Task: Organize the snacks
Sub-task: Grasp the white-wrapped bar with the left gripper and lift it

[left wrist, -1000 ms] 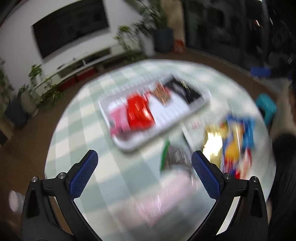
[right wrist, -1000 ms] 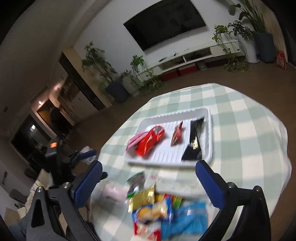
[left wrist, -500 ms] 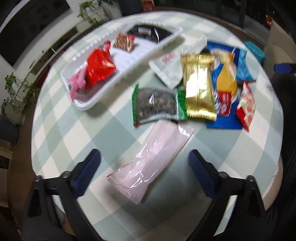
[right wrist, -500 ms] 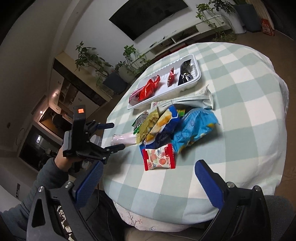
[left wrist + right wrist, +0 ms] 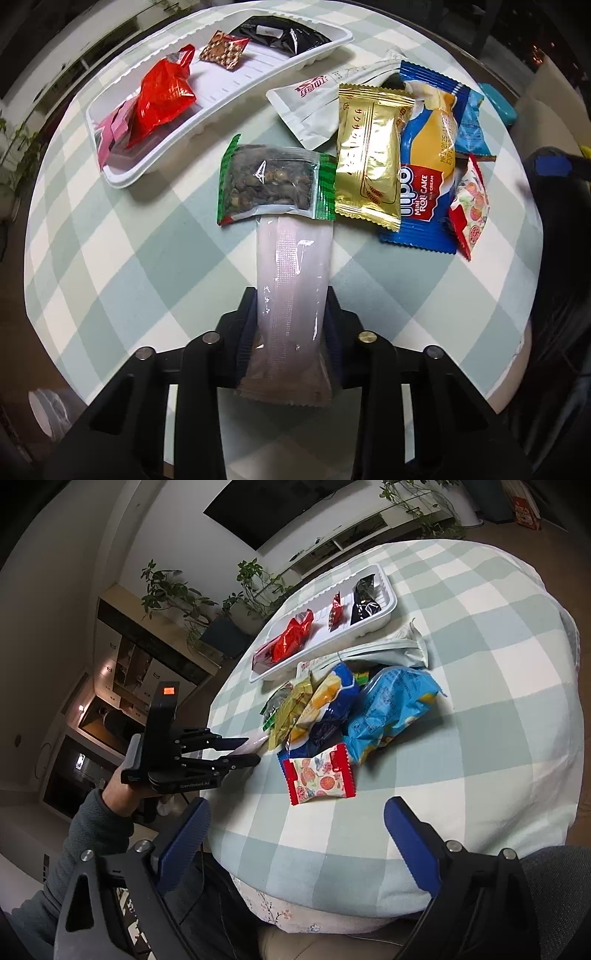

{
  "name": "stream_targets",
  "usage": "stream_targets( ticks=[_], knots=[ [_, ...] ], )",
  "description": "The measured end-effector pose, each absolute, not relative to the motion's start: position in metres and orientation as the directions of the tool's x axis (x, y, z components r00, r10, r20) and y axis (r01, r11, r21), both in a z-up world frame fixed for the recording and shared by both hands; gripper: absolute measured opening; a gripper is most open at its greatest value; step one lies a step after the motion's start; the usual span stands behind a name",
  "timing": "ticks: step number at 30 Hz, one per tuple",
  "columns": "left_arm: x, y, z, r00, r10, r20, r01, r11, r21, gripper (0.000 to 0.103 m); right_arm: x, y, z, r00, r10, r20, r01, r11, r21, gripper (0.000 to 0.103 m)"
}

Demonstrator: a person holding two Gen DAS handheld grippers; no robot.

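Note:
My left gripper (image 5: pixel 291 295) is shut on a long pale pink packet (image 5: pixel 291 280) that lies lengthwise between its fingers over the near table; it also shows in the right wrist view (image 5: pixel 247 751). A white tray (image 5: pixel 110 173) at the back left holds a red packet (image 5: pixel 162 96), a pink packet, a small brown packet (image 5: pixel 223 51) and a black packet (image 5: pixel 280 33). Loose snacks lie in a pile: a green-edged nut bag (image 5: pixel 273 182), a gold packet (image 5: pixel 369 155), a blue roll-cake pack (image 5: pixel 424 177), a white pouch (image 5: pixel 314 103). My right gripper (image 5: pixel 295 834) is open and empty, off the table's near edge.
A red-and-white candy packet (image 5: pixel 319 779) and a light blue bag (image 5: pixel 391 709) lie nearest the right gripper. The round table (image 5: pixel 480 672) has a green checked cloth. Plants, a TV wall and cabinets stand behind. My lap is below the table edge.
My left gripper has moved down to the pink packet and shut on it. My right gripper has pulled back toward the table's near edge and stayed open.

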State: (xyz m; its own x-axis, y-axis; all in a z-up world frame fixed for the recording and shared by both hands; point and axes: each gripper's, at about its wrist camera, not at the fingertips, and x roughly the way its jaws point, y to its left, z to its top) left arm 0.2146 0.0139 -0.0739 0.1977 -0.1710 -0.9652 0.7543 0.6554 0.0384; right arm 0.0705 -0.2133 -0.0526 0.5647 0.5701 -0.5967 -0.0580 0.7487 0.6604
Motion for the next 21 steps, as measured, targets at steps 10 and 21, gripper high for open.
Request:
stream_targets(
  ticks=[10, 21],
  knots=[
    [0.183, 0.021, -0.070, 0.237, -0.277, -0.931, 0.641, 0.765, -0.065, 0.022, 0.066, -0.182, -0.050, 0.557, 0.480, -0.678, -0.114, 0.852, 0.510, 0.094],
    [0.137, 0.057, -0.059, 0.309, -0.536, -0.786, 0.454, 0.809, -0.373, 0.022, 0.105, -0.155, -0.075, 0.539, 0.364, -0.760, -0.022, 0.908, 0.419, 0.084]
  ],
)
